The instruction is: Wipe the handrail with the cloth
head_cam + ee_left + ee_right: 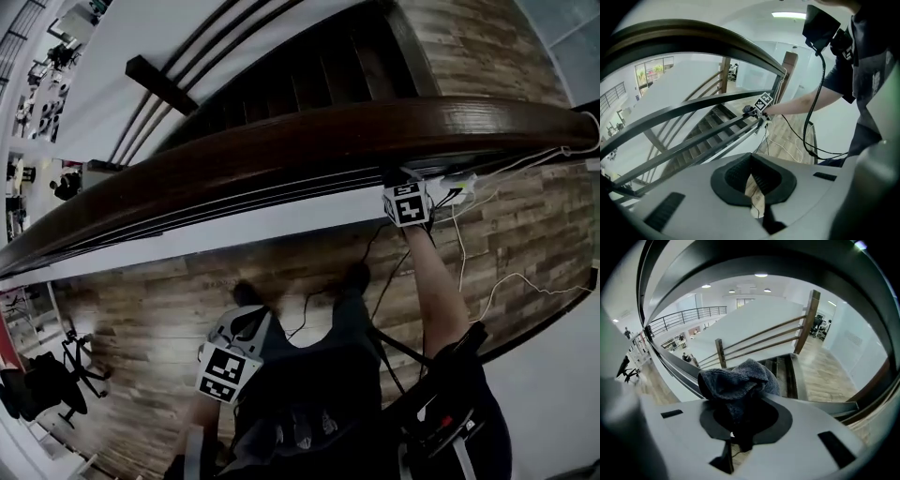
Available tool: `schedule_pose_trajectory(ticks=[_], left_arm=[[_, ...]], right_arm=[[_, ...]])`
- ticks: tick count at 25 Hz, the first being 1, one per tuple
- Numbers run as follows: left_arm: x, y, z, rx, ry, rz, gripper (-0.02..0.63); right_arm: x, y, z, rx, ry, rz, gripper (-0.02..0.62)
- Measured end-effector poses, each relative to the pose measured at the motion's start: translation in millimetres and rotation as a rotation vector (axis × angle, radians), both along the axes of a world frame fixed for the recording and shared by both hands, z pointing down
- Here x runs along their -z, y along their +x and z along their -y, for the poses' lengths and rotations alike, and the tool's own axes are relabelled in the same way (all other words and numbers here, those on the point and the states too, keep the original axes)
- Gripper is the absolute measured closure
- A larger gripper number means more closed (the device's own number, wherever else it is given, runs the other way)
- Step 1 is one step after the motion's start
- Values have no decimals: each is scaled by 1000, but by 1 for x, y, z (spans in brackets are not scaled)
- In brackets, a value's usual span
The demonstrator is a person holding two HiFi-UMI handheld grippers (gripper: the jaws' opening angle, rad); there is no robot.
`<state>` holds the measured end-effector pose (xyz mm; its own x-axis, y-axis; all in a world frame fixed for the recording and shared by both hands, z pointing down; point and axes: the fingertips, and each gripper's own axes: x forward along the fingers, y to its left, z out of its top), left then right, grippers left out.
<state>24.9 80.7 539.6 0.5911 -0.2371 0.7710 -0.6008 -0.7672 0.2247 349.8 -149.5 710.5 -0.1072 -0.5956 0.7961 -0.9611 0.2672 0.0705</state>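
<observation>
Handrail (309, 141): a dark, glossy wooden band that sweeps from the lower left of the head view up to the right edge. Thin metal rails run just beneath it, and the stairs (309, 75) drop away beyond.
Cloth (736, 380): a grey-blue terry bundle in the middle of the right gripper view. It is bunched up and spills forward past the jaws, so the soft part is what leads.
Right gripper (405, 192): clamped on the cloth, with the arm stretched out to the rail right of centre in the head view. Its tips are tucked against the rail's near, lower edge. The rail's dark underside arches close overhead in its own view, so I judge it is set there to rub that face. I cannot tell whether the cloth actually touches the wood.
Left gripper (232, 349): low in the frame, close to the person's body and well apart from the rail. Its jaws are together with nothing between them, and only floor shows past the pads. It looks to be kept out of the way, since one gripper is enough for this wipe.
Cable (478, 244): a white lead trails from the right gripper down over the plank floor (169, 309). It could snag during a long slide along the rail.
Progress: no view lets me judge how much of the rail is done.
</observation>
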Motion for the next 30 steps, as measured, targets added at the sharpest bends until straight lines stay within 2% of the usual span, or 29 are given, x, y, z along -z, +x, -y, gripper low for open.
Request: schedule_pose_trajectory(ticks=[2,5,8,11,16,22,25,30], left_arm=[[-6,-49,3,4,9,-30,598],[-9,-124,16,-34,42,-38,598],[-5,-192,18,-31,20,-66,598],[-1,-247,28,12,33,-58,598],[12,-309,32,114,41,-51,598],[17,-366,43,285,46,-27,598],[18,-400,48,351,75,3,598],[16,-479,32,455,57,-43,598]], right_arm=[[-1,-54,1,7,1,-15,546],[2,-118,14,-7,-2,-49,546],[0,-186,10,-18,-56,-40,546],[1,-278,16,60,-67,-24,546],[2,-413,18,148,-65,38,546],[4,-574,28,388,-46,117,546],[7,-649,26,476,-42,150,546],[7,-769,11,554,-49,182,546]])
